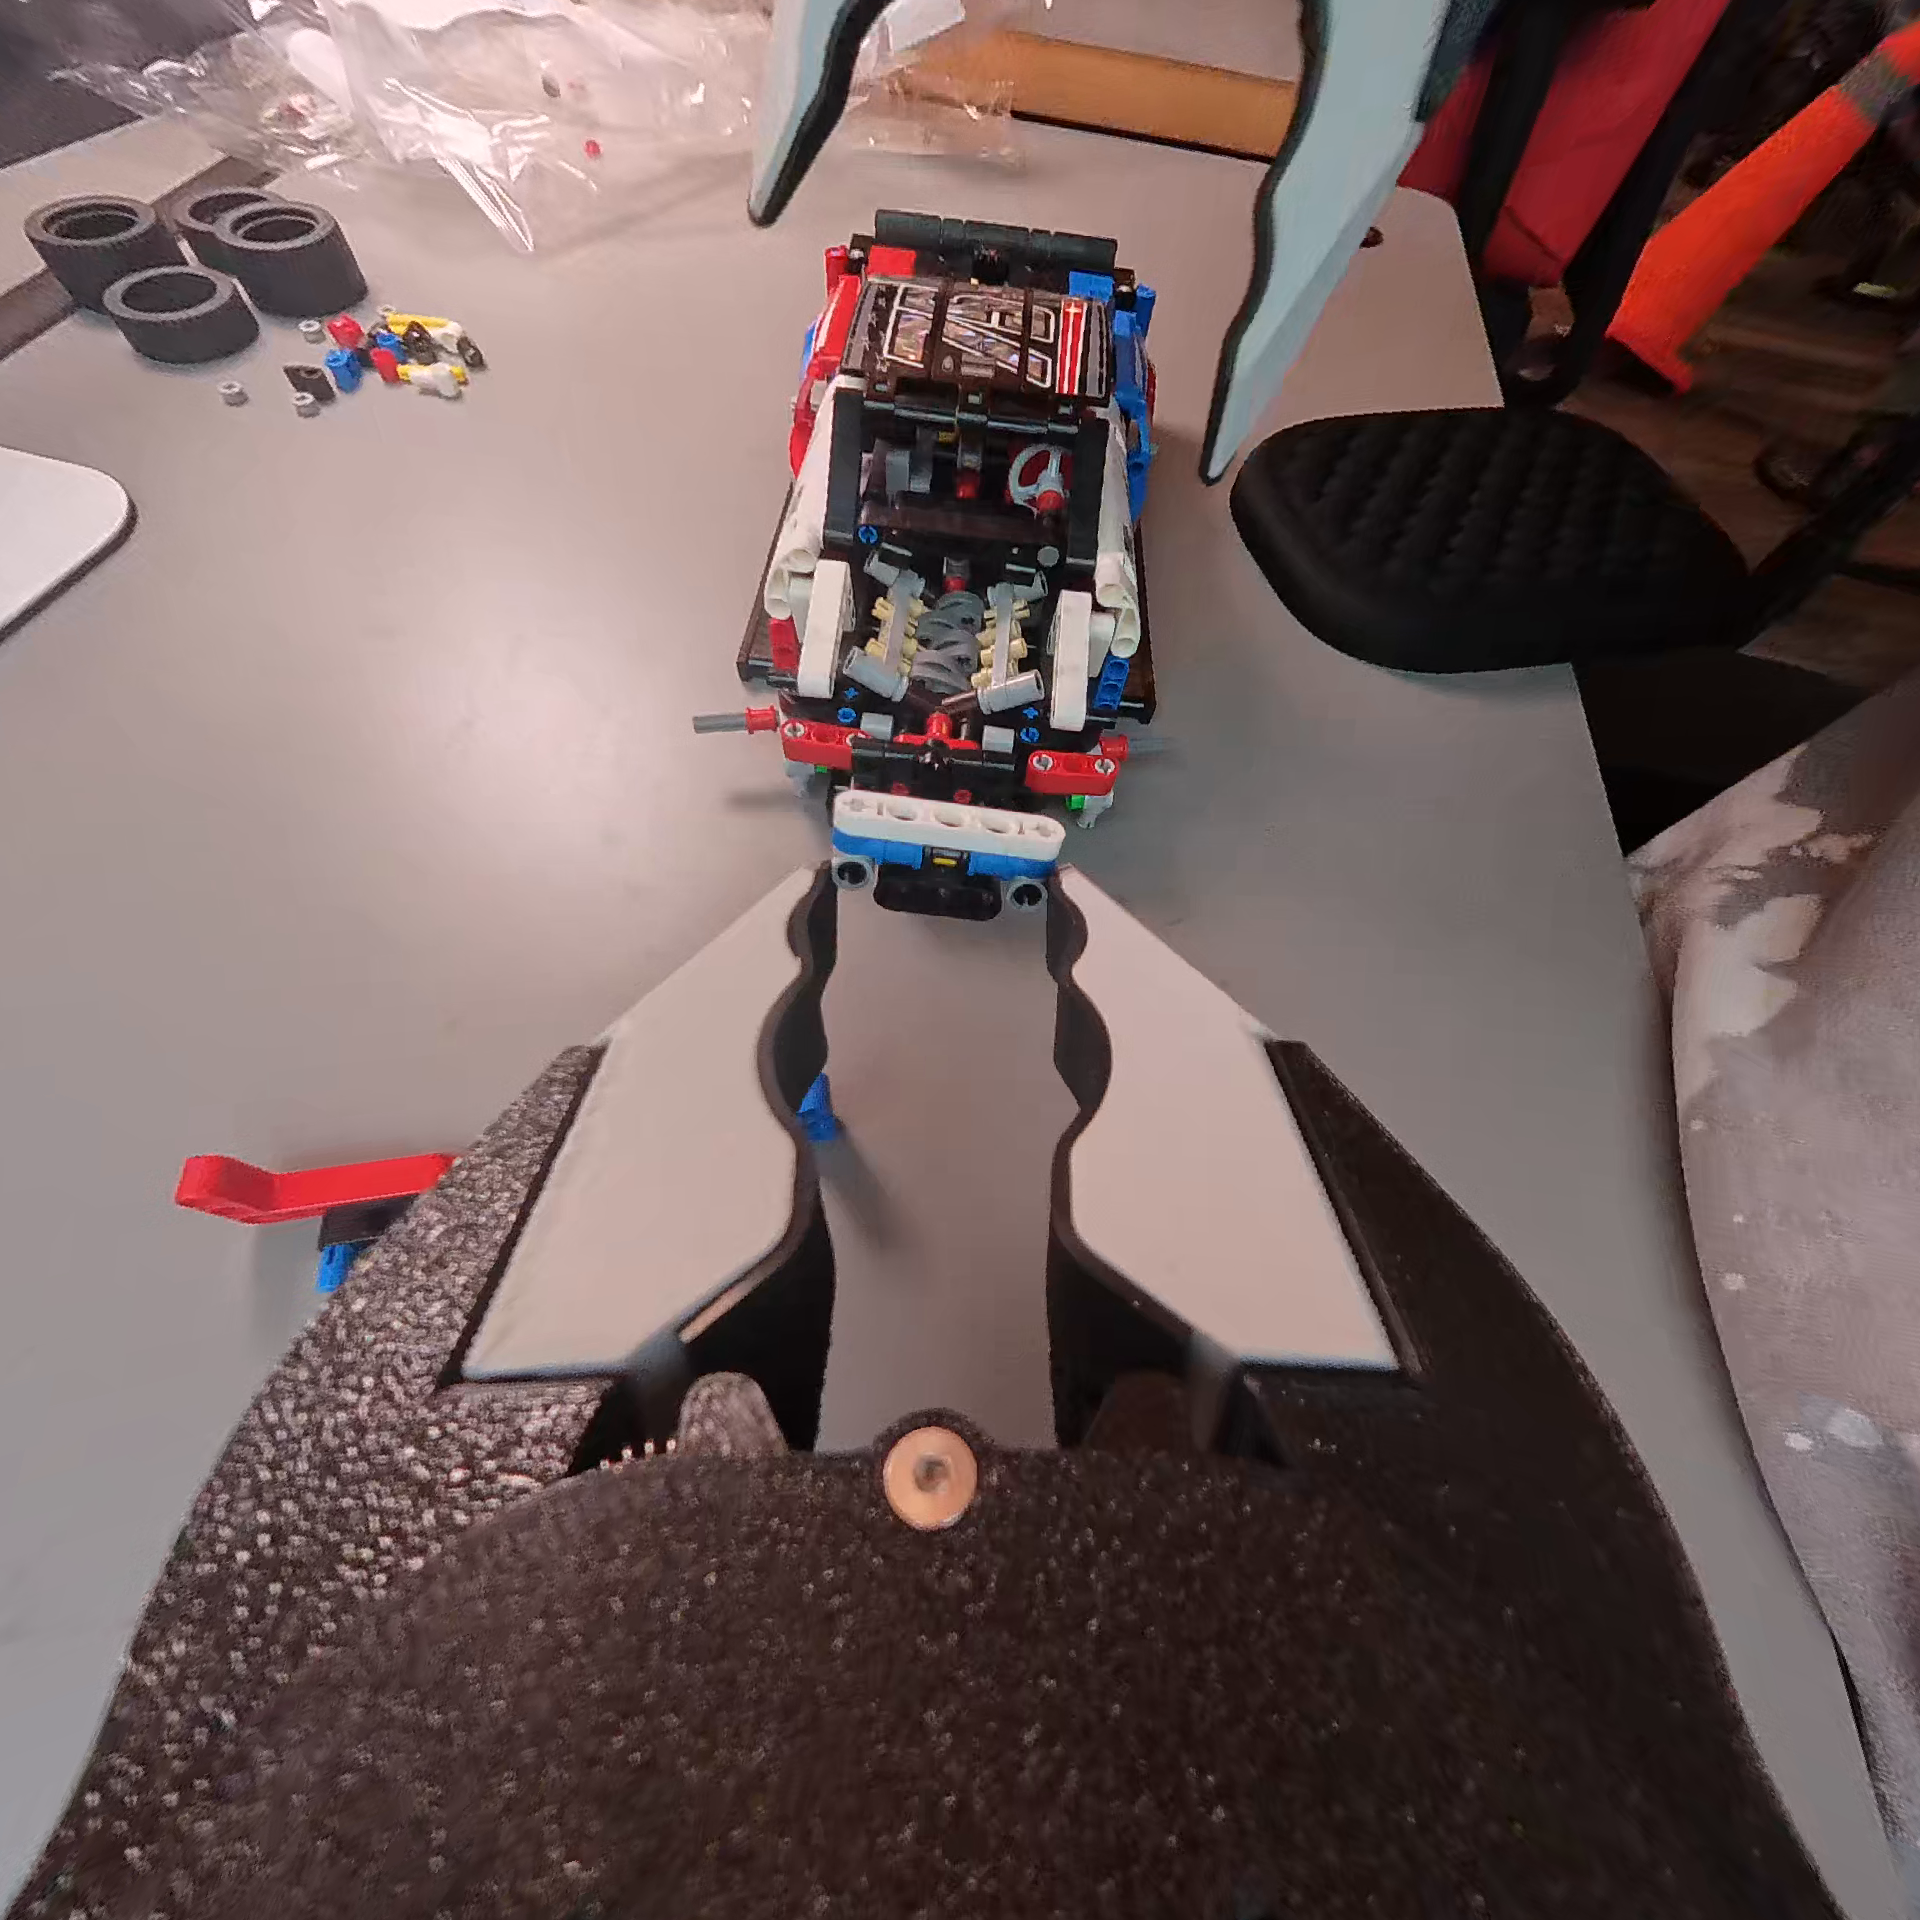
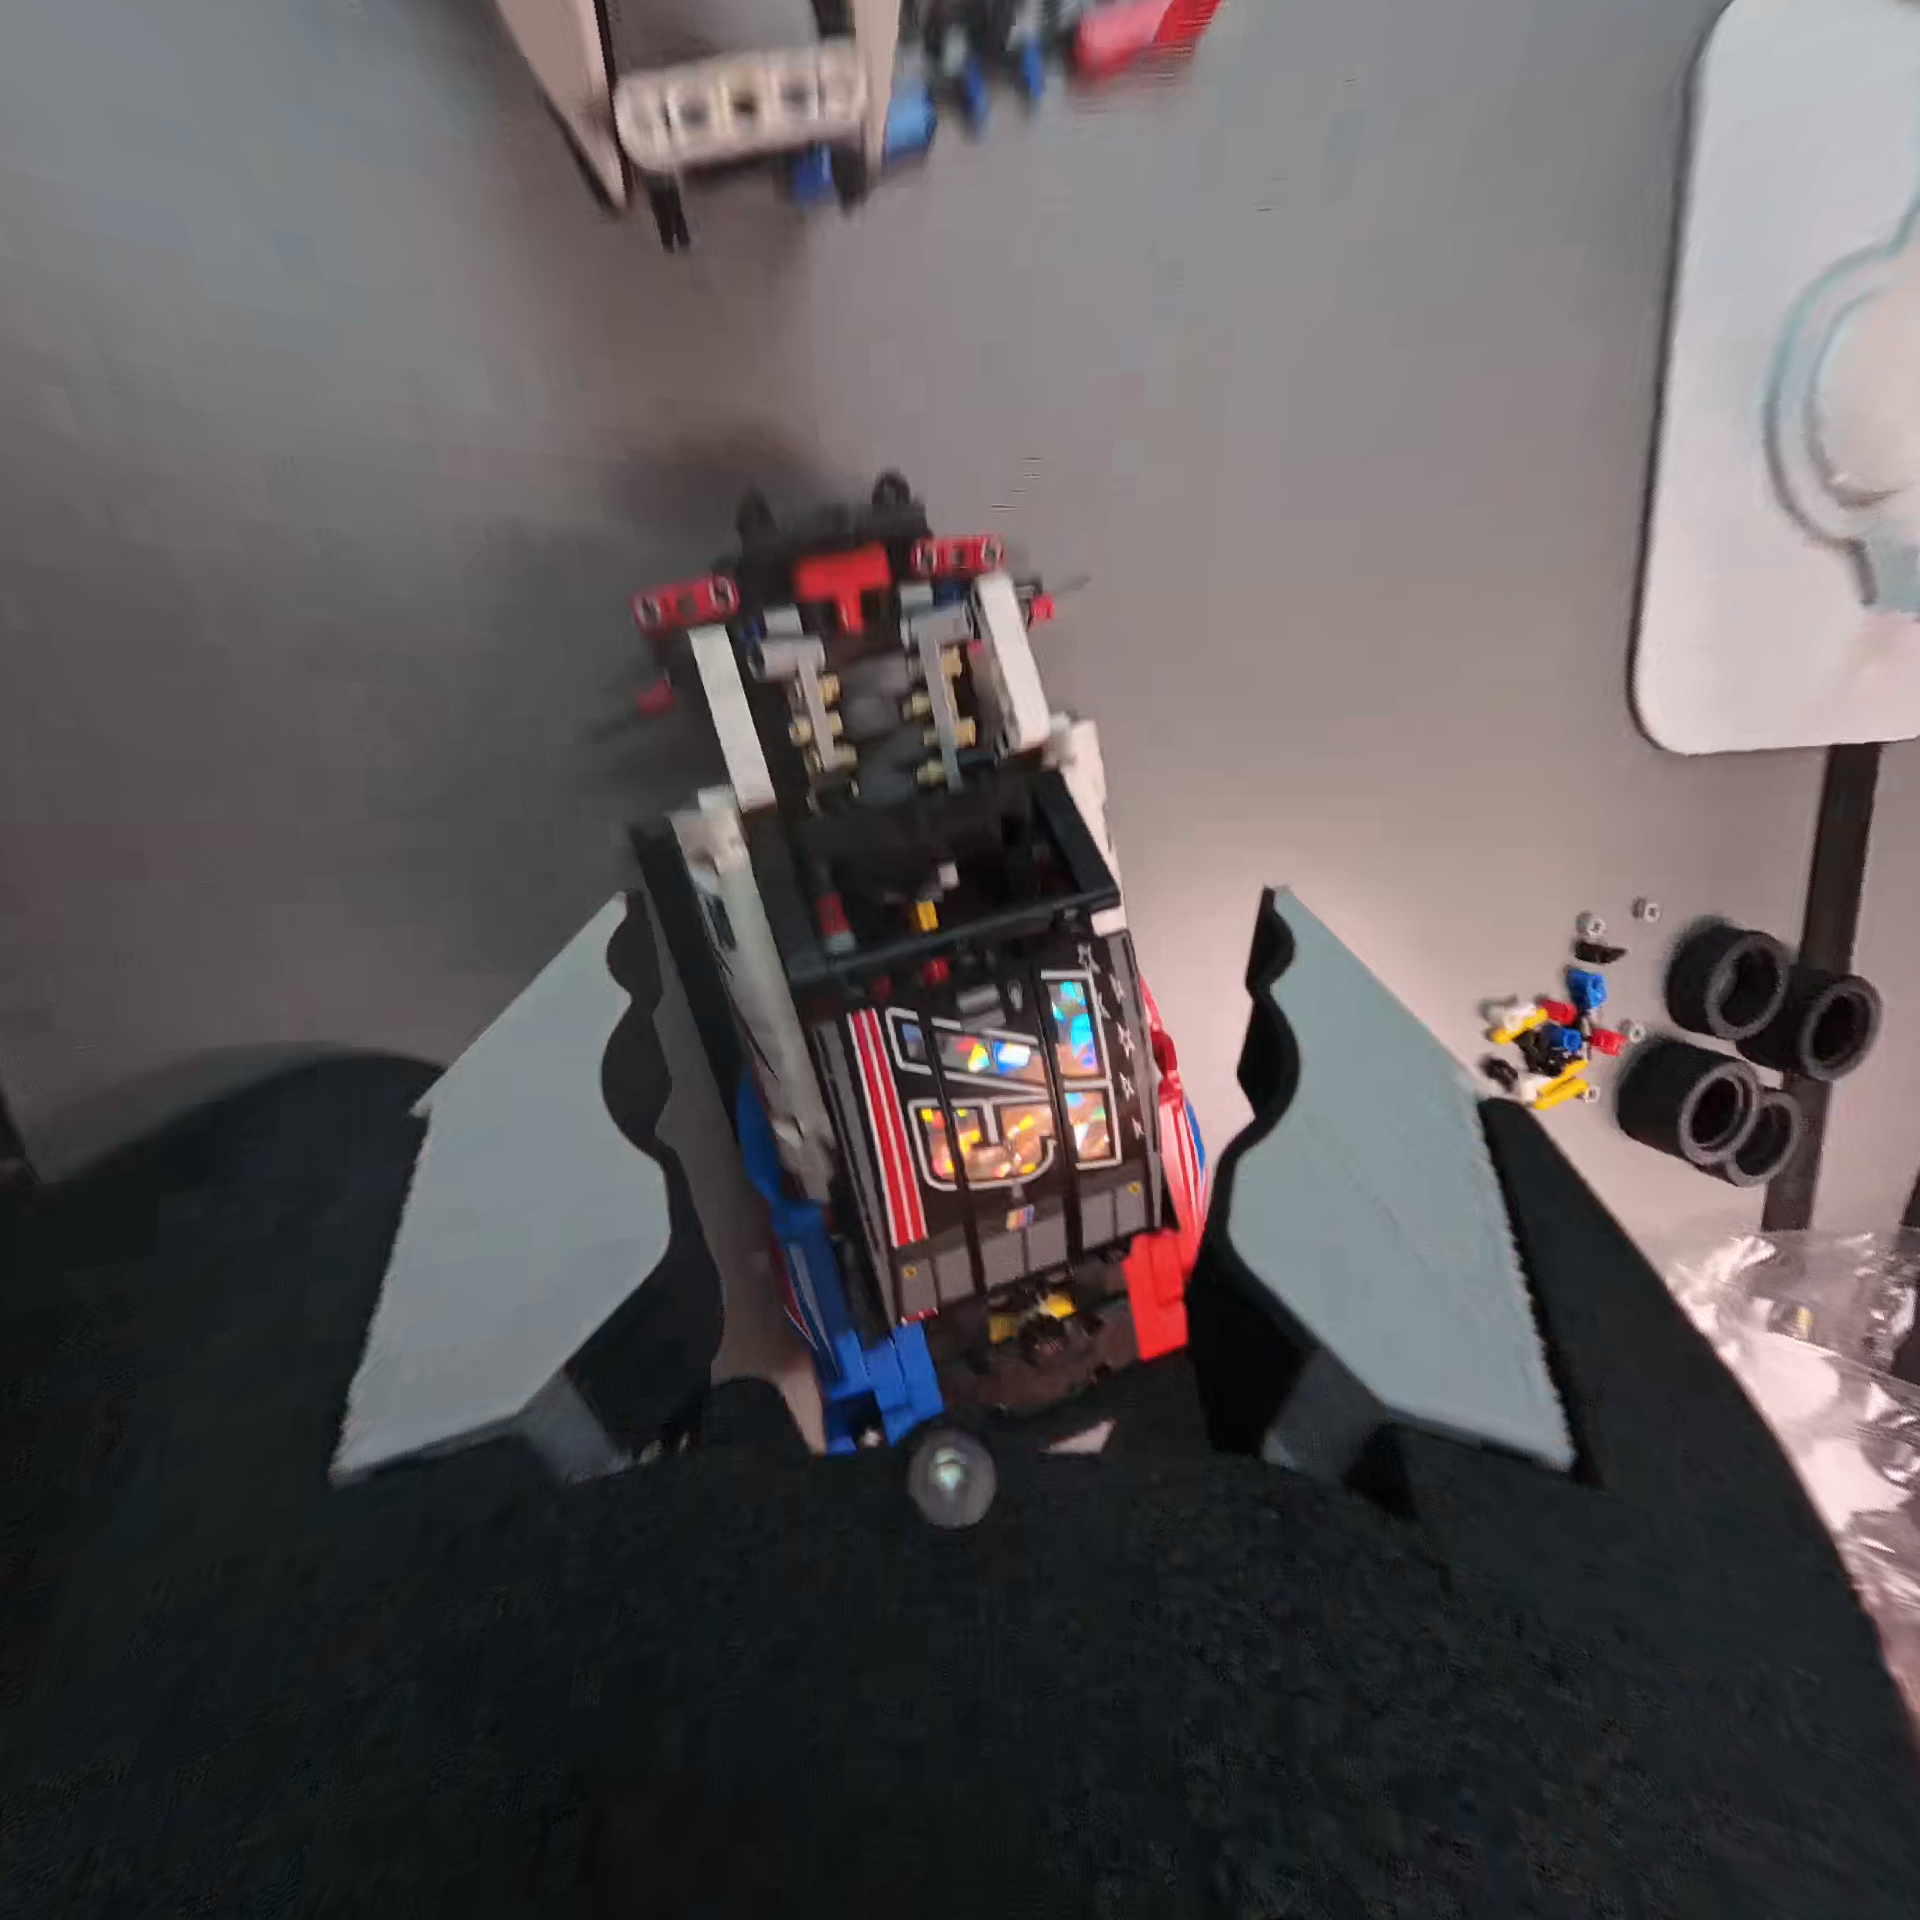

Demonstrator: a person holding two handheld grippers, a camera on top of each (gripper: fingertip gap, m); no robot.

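Note:
A brick-built car [image 1: 956, 520] without wheels stands on the grey table [image 1: 416, 727], with a black roof, an open engine bay, and red, white and blue sides. My left gripper [image 1: 940, 883] is shut on a small bumper piece [image 1: 948, 831] made of a white beam with blue and black parts. It holds the piece just in front of the car's nose, apart from it. The right wrist view is blurred and shows the left gripper [image 2: 738, 156] at the top. My right gripper [image 2: 945, 904] is open, its fingers on either side of the car's [image 2: 935, 987] roof and rear. It also shows in the left wrist view [image 1: 987, 348].
Several black tyres [image 1: 187, 270] [image 2: 1756, 1049] and small loose pieces [image 1: 395, 353] [image 2: 1548, 1029] lie at one side. Clear plastic bags [image 1: 468, 94], a red piece [image 1: 312, 1179], a blue pin [image 1: 818, 1107] and a white pad [image 2: 1787, 416] are on the table. A black chair seat [image 1: 1486, 530] is beyond the table's edge. My right fingertips sit around 12 centimetres from my left ones.

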